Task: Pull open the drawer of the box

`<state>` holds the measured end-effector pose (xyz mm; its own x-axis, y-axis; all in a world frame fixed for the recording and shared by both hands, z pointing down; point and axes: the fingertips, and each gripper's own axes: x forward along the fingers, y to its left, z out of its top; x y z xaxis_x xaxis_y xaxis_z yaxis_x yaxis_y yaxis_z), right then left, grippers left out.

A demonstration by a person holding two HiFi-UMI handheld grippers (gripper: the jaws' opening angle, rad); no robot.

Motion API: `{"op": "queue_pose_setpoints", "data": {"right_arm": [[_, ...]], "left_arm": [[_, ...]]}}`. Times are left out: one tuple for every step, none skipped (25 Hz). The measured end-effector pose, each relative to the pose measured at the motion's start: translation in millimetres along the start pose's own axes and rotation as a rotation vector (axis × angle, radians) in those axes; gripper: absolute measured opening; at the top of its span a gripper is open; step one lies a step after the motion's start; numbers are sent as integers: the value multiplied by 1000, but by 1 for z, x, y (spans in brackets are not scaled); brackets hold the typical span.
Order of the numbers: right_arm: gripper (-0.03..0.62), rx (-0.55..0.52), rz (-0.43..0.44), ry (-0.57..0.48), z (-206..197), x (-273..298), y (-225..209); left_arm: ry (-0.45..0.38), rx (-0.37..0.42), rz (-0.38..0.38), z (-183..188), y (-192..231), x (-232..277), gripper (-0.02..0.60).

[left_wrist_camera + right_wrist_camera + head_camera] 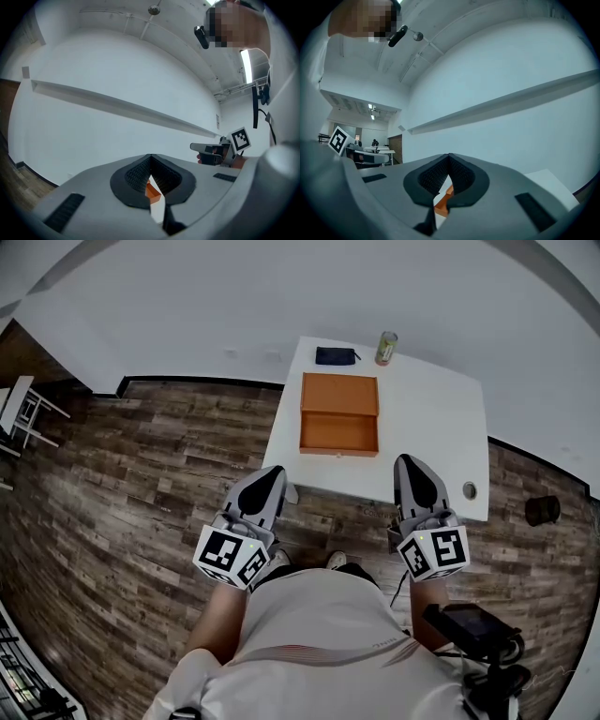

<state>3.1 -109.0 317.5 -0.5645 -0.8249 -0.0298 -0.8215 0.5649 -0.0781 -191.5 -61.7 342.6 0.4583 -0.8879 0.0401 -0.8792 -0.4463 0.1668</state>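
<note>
Orange box (339, 413) on white table (431, 427); navy pouch (335, 356) at its 12 o'clock, pale green can (385, 348) at 1 o'clock. Brown wood-grain floor (141, 484). Black-and-white marker cubes (232, 557).

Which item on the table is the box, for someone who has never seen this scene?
Start at the white table. The box sits on its left half, just in front of a dark pouch and a can that stand at the far edge. It is the only orange thing there, and by far the largest.
</note>
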Motion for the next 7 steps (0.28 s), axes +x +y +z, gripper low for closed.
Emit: {"op": "queue_pose_setpoints", "data": {"right_arm": [[5, -1, -1, 0, 0, 2, 4], [4, -1, -2, -1, 0, 5, 8], [4, 0, -2, -2, 0, 7, 10], [3, 1, -1, -3, 0, 10, 12], [3, 1, -1, -2, 0, 12, 13], [5, 0, -2, -1, -1, 14, 14], [3, 0, -4, 1, -1, 15, 15]], "left_arm": [[2, 4, -2, 1, 3, -3, 11], [6, 10, -3, 1, 7, -4, 11], [7, 16, -4, 1, 10, -4, 11], [8, 21, -5, 1, 13, -4, 11], [8, 24, -6, 1, 16, -3, 11], [8, 27, -7, 2, 18, -3, 11], [8, 29, -8, 2, 20, -3, 11]]}}
